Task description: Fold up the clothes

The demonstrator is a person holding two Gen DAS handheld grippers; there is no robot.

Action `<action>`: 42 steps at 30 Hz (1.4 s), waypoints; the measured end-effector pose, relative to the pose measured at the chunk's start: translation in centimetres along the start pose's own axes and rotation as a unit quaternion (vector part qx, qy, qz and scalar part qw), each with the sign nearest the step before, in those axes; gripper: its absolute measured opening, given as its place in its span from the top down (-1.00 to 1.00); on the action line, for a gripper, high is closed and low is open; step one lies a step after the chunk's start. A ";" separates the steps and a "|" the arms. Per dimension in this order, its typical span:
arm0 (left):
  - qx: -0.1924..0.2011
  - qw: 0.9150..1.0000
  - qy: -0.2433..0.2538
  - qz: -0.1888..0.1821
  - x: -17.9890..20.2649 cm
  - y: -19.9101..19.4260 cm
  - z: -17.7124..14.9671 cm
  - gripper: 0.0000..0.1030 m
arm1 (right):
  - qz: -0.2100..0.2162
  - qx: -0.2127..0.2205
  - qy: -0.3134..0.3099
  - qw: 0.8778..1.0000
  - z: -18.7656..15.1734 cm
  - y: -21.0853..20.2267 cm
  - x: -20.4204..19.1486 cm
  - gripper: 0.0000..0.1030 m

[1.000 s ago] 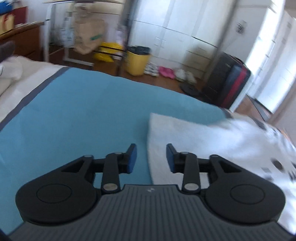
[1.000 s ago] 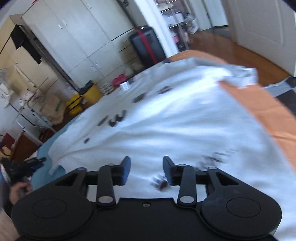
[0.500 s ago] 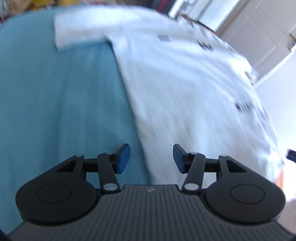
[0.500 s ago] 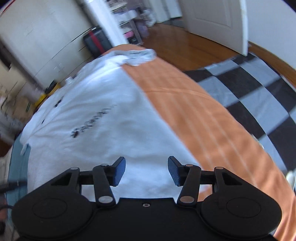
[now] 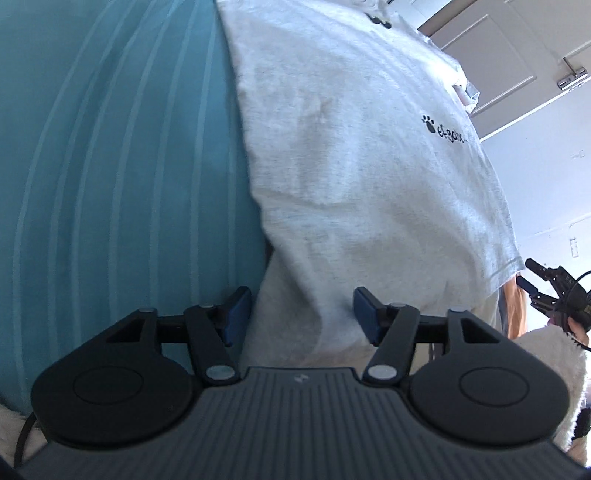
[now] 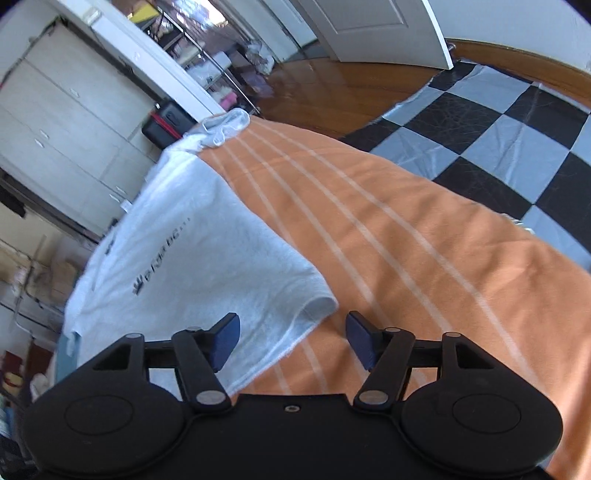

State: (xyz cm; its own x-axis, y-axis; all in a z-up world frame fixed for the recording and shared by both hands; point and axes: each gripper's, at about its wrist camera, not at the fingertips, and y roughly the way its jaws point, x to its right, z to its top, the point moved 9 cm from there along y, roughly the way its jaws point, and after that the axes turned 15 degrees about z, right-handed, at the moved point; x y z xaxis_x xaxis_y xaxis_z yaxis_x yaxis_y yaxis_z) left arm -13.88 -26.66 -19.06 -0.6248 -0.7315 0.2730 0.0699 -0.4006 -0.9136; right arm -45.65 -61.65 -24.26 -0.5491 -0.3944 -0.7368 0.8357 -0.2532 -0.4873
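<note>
A light grey T-shirt [image 5: 354, 155] with a black paw-print logo [image 5: 443, 133] lies spread flat across the bed. My left gripper [image 5: 301, 314] is open, its blue pads straddling the shirt's near left hem corner over the teal blanket [image 5: 110, 166]. In the right wrist view the same T-shirt [image 6: 192, 258] ends in a corner that curls up slightly. My right gripper [image 6: 291, 341] is open around that corner, above the orange striped blanket [image 6: 424, 258]. The right gripper also shows small at the left wrist view's right edge, held by a hand [image 5: 576, 325].
A white fluffy fabric [image 5: 550, 350] lies at the lower right of the left wrist view. Beyond the bed are a black and grey checkered mat [image 6: 498, 122], wooden floor, a white door [image 6: 369, 26], white wardrobes [image 6: 55, 110] and a dark suitcase [image 6: 166, 122].
Both grippers swung down from facing across the room to the shirt's near hem corners. Their jaws opened wider. The shirt lies as before.
</note>
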 end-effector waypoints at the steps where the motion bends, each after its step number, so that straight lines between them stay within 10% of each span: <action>1: 0.002 1.000 0.004 0.001 0.3 0.0 -0.1 -0.41 | 0.004 0.008 -0.002 1.000 0.1 0.3 0.0 -0.34; 4: 0.014 0.999 0.035 0.017 0.7 -0.1 -0.1 -0.26 | 0.002 0.023 -0.033 0.999 0.4 1.4 -0.8 0.04; 5: 0.021 0.998 0.048 0.024 0.7 -0.2 0.0 0.38 | 0.003 0.019 -0.048 0.999 0.4 1.9 -1.2 0.82; 6: 0.027 0.998 0.055 0.025 0.8 -0.5 0.1 0.94 | 0.001 0.017 -0.066 0.998 0.5 2.2 -1.9 0.85; 12: 0.090 0.995 0.033 -0.016 0.9 -6.1 2.0 0.94 | 0.062 0.114 -0.122 0.984 4.0 -2.9 -9.9 0.95; 16: 0.084 0.995 0.046 -0.022 0.5 -8.5 2.1 0.94 | 0.031 0.124 -0.169 0.977 5.4 -6.6 -13.3 0.96; 42: 0.018 0.994 0.099 0.052 -0.9 -4.5 -2.1 0.95 | -0.096 0.063 -0.152 0.982 -2.4 -7.2 -7.4 0.97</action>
State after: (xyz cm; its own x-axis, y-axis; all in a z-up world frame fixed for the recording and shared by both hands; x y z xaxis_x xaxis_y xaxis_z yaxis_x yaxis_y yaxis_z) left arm -15.29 -23.06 -15.77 -0.7529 -0.6490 0.1094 0.1682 -0.3504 -0.9214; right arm -47.61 -54.75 -16.45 -0.6858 -0.5688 -0.4540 0.7215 -0.4491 -0.5271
